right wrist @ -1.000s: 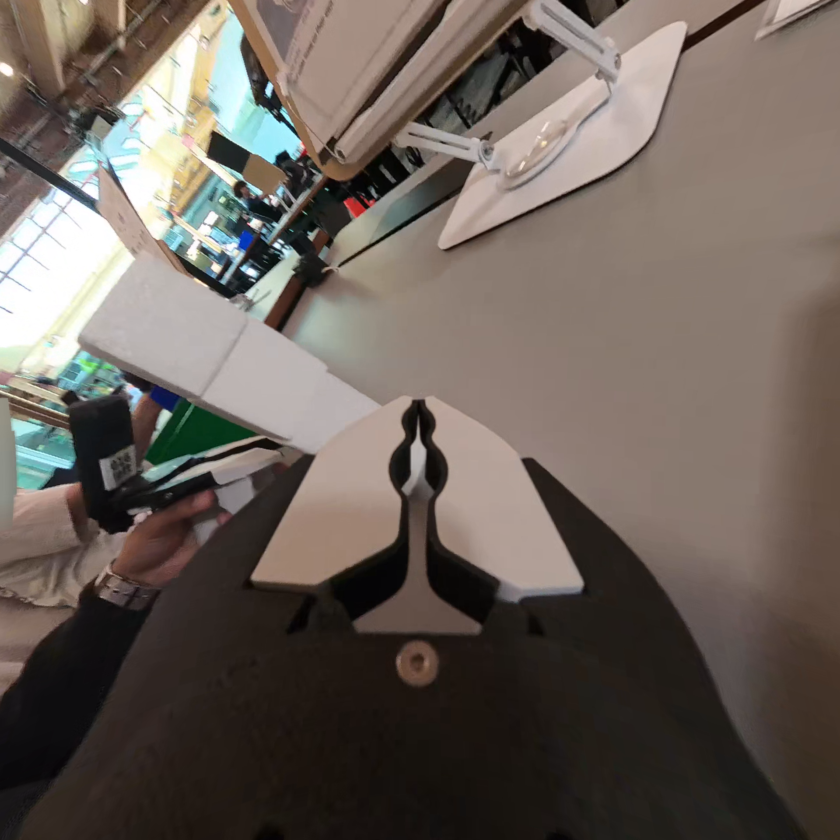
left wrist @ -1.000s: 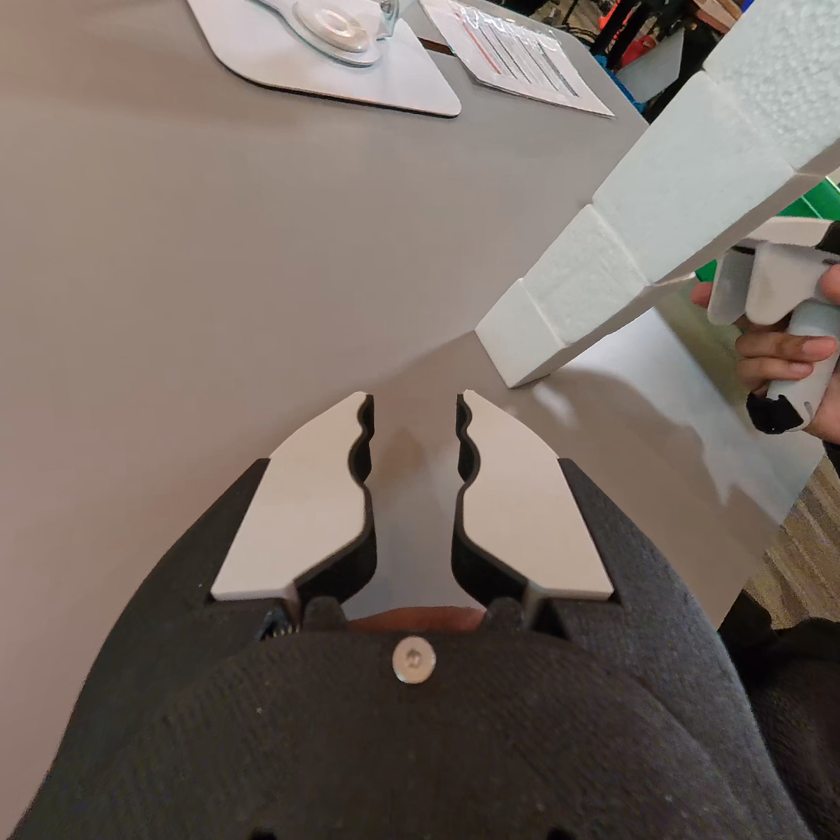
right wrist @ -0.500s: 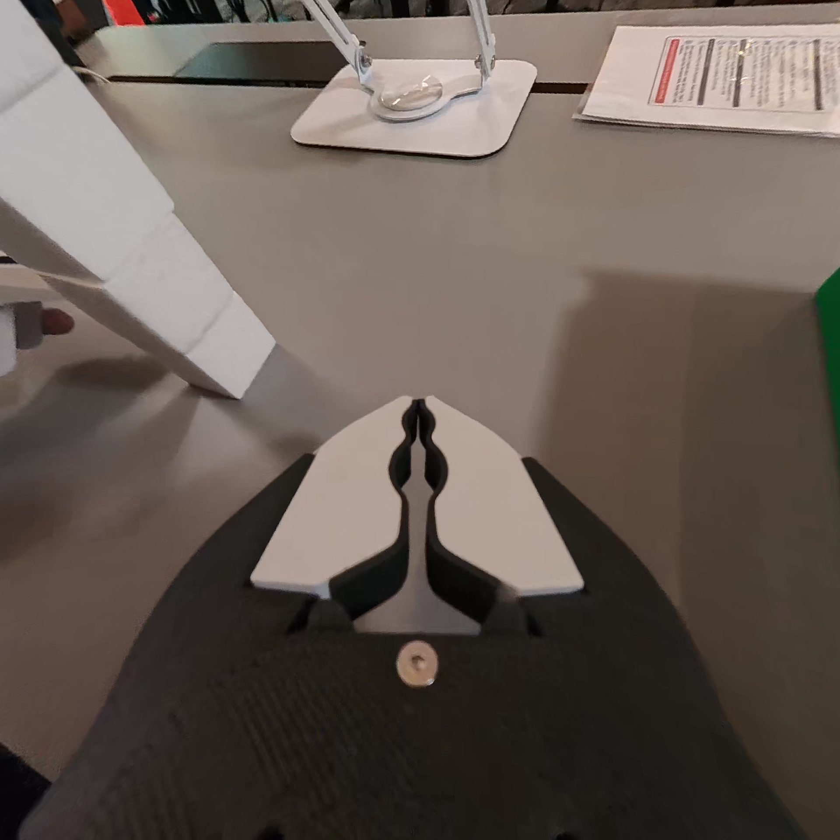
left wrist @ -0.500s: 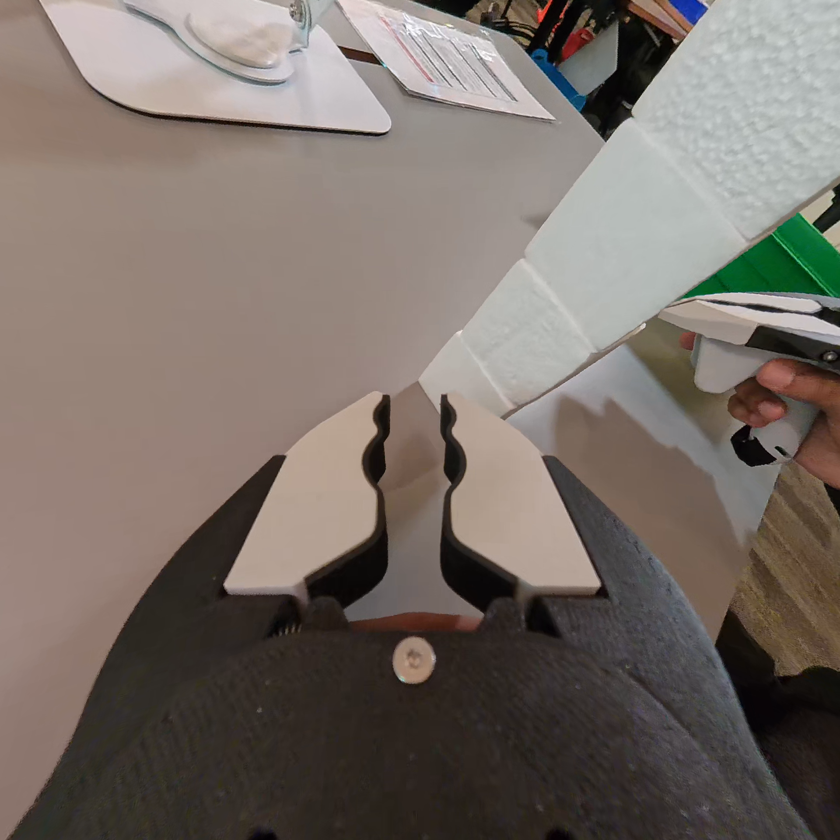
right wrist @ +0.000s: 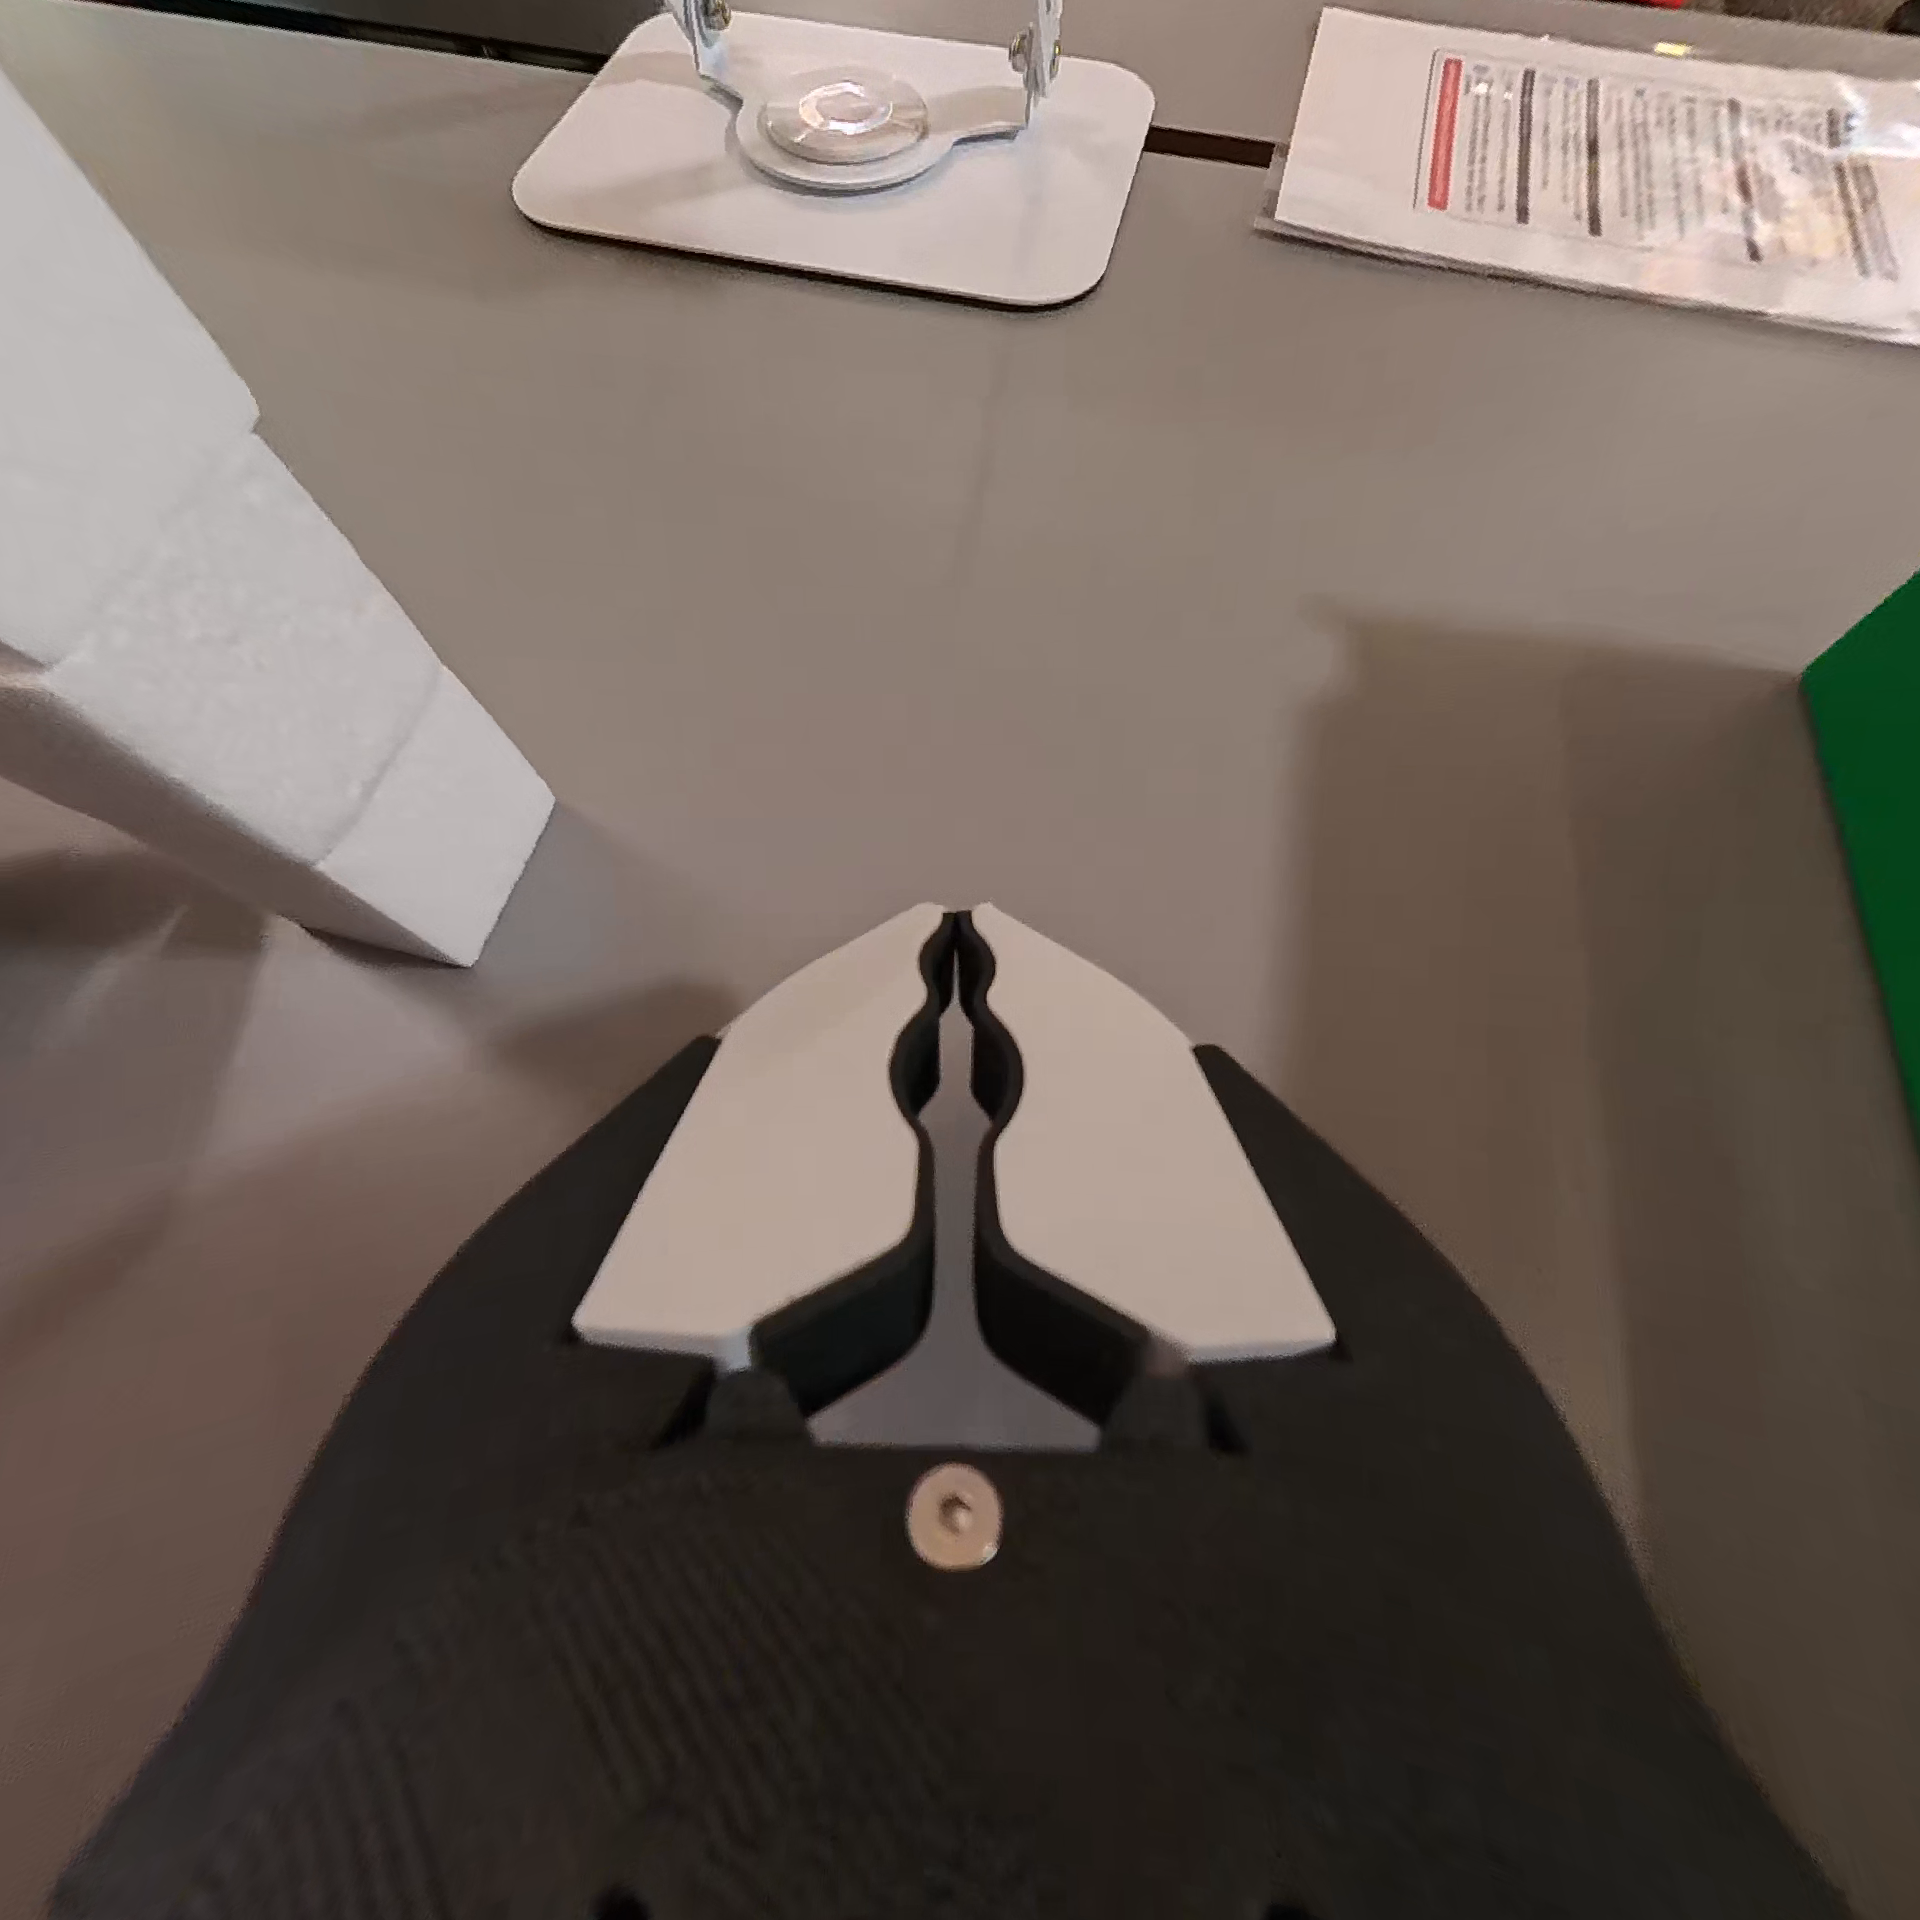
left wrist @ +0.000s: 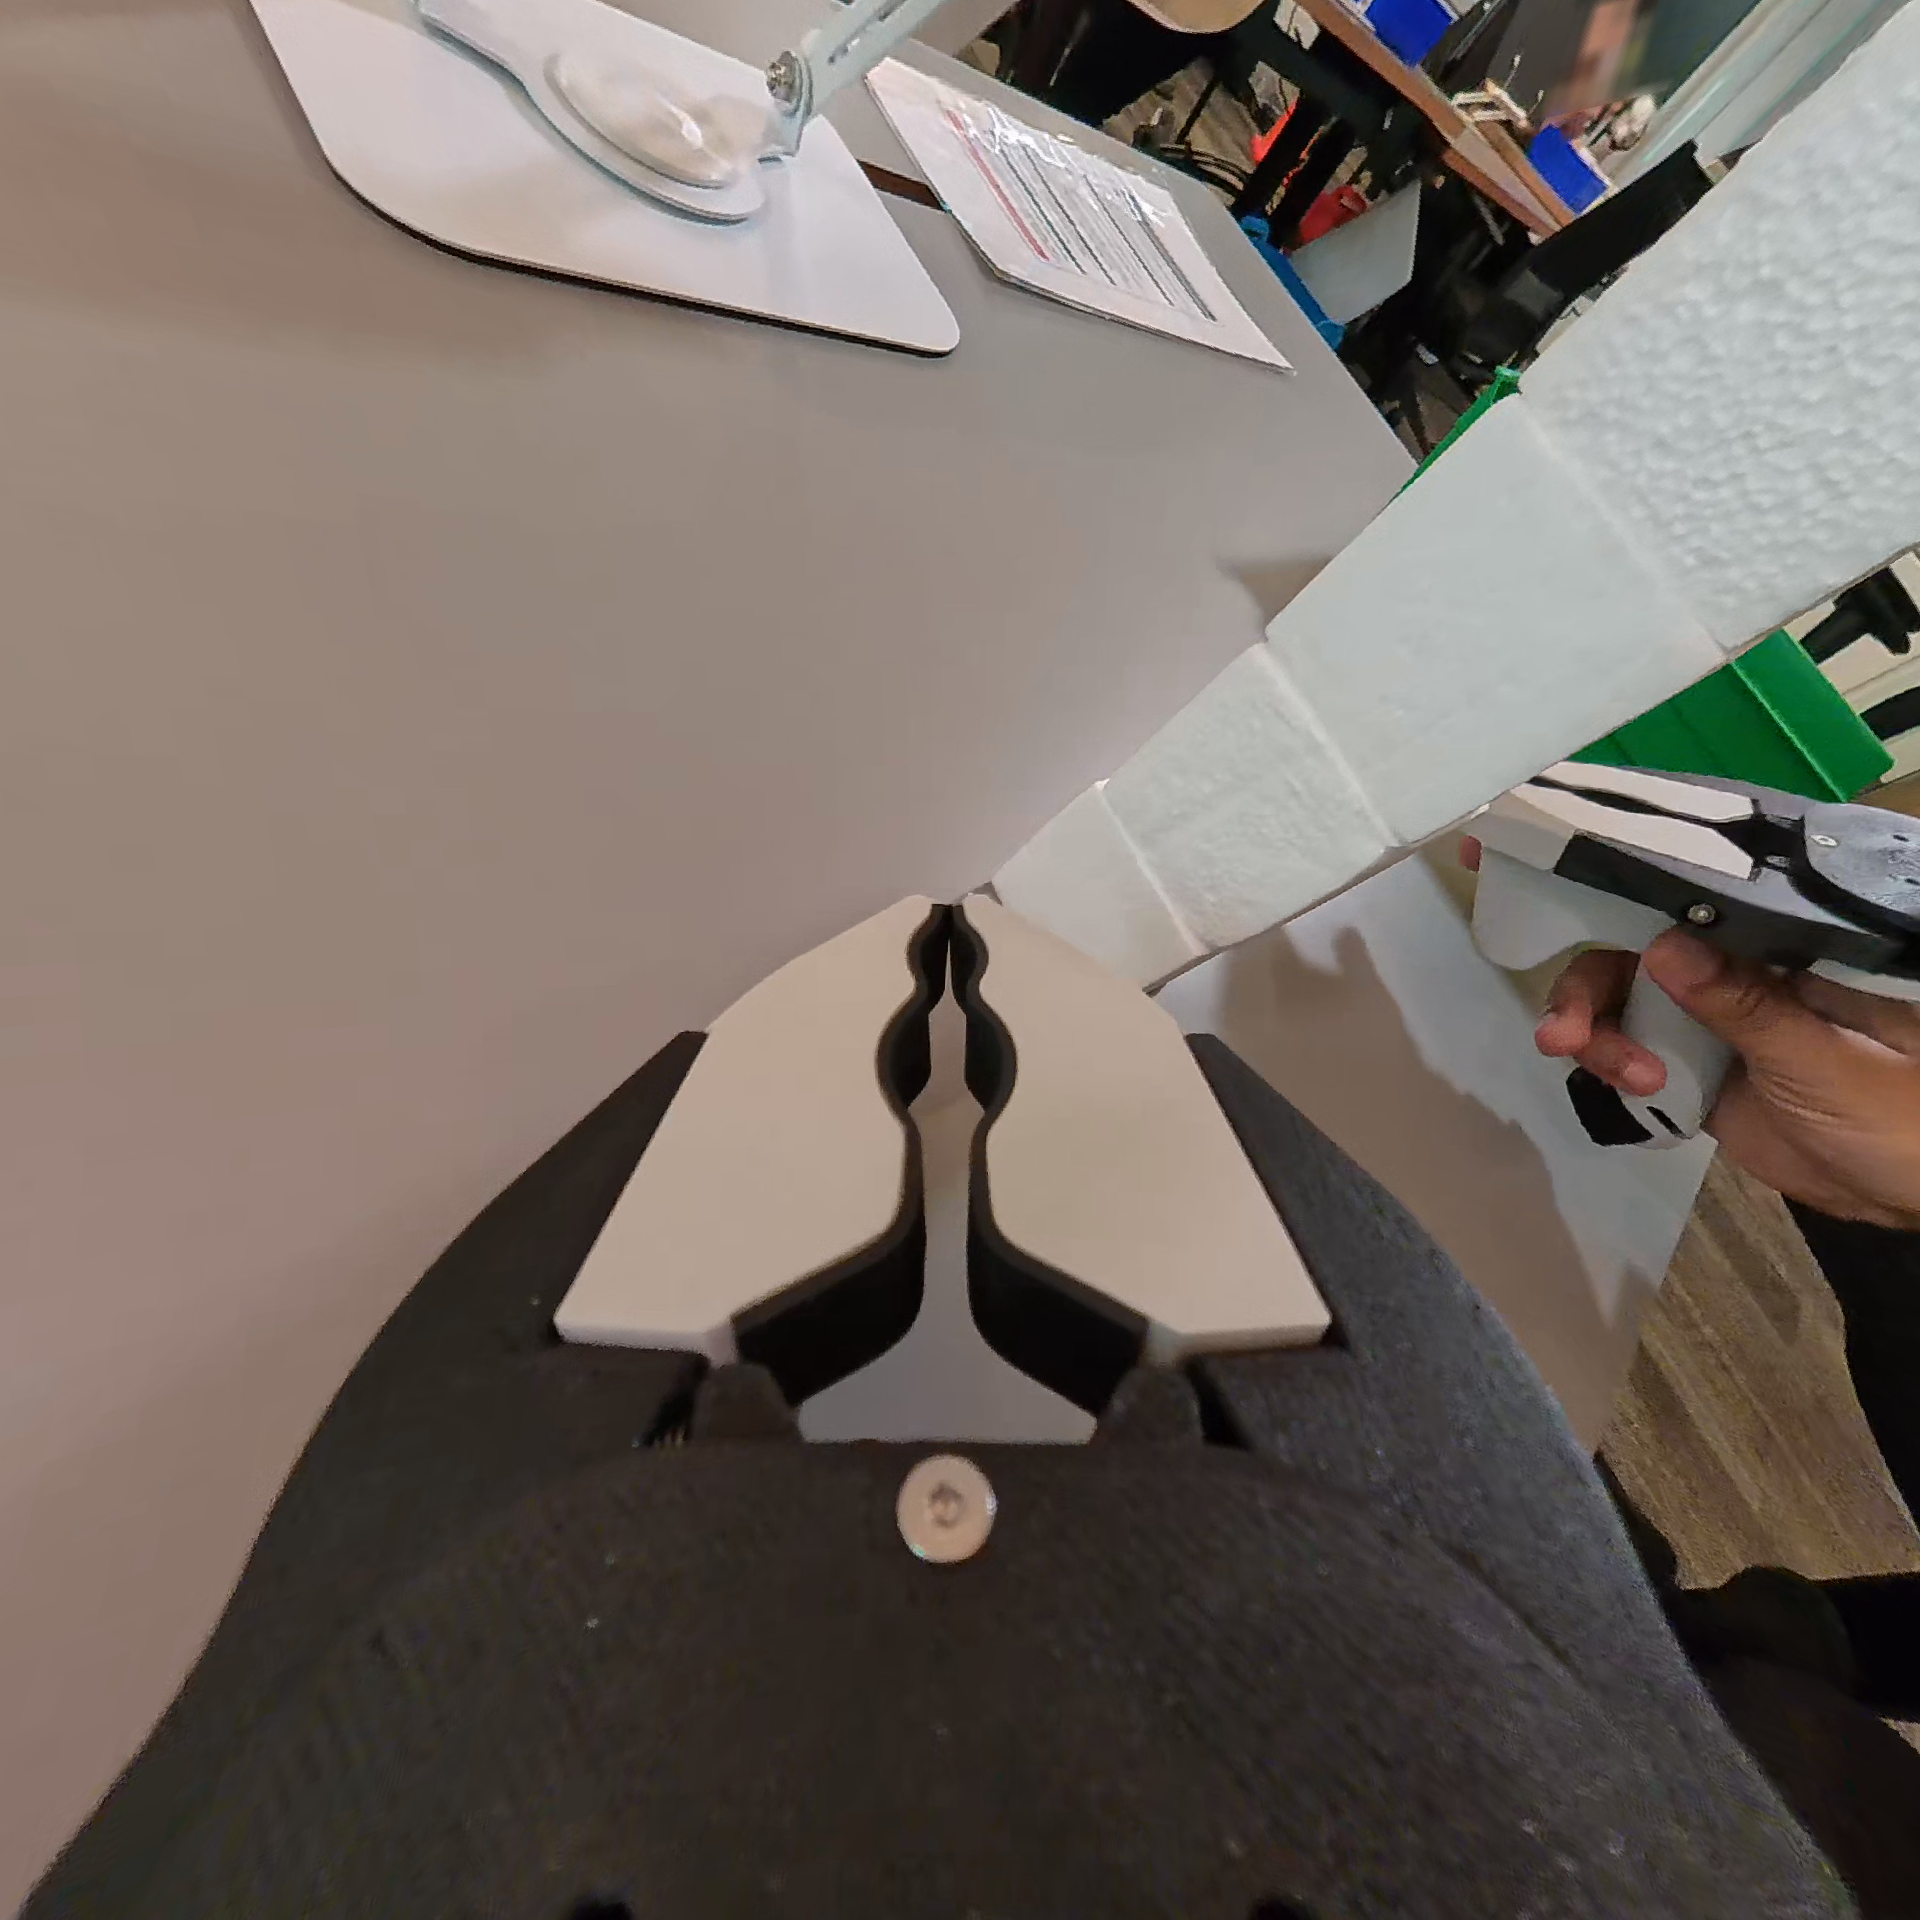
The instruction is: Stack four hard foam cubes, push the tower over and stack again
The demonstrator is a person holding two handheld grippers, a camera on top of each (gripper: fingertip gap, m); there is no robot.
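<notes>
A white stepped foam block (left wrist: pixel 1455 665) leans down from the upper right, its lower corner resting on the grey table (left wrist: pixel 520 623). My left gripper (left wrist: pixel 951 916) is shut and empty, its tips just left of that lower corner. In the right wrist view the foam block (right wrist: pixel 208 665) stands at the left. My right gripper (right wrist: pixel 964 916) is shut and empty, low over the table (right wrist: pixel 935 520), to the right of the foam's corner. The right gripper also shows in the left wrist view (left wrist: pixel 1714 883), held in a hand under the foam. The foam's upper end runs out of frame.
A white stand base plate (right wrist: pixel 644 177) with a round clear disc (right wrist: pixel 842 114) sits at the far side, a laminated sheet (right wrist: pixel 1610 177) to its right. A green bin (right wrist: pixel 1870 831) is at the right edge. The table edge and wooden floor (left wrist: pixel 1745 1403) lie at the right. Across from one pair of fingers to the other is roughly 20 centimetres. My left gripper's tips are some 9 centimetres from the white stepped foam block (left wrist: pixel 1455 665).
My left gripper has closed from open to shut and come up beside the foam's lower corner. The right wrist view has swung from sideways to face the table; that gripper stays shut.
</notes>
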